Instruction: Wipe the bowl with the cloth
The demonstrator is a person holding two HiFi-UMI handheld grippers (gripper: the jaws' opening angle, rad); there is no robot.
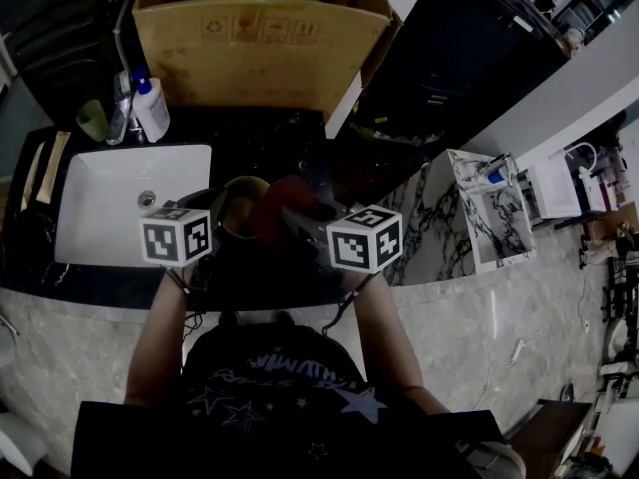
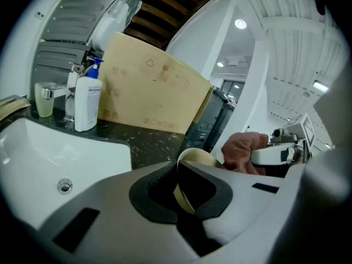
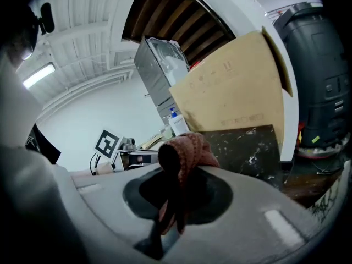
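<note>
Two grips | left tool (image 2: 184, 190) pinches bowl (image 2: 199, 157) rim | right tool (image 3: 171, 205) pinches cloth (image 3: 190, 147)

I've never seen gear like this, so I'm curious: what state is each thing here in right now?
Cream round bowl: rim clamped in the left gripper.
Reddish-brown cloth: bunched, clamped in the right gripper.
Left gripper: shut on the bowl.
Right gripper: shut on the cloth.
Brown cardboard box: upright, top flaps open.
White blue-topped bottle: upright, beside the sink.
</note>
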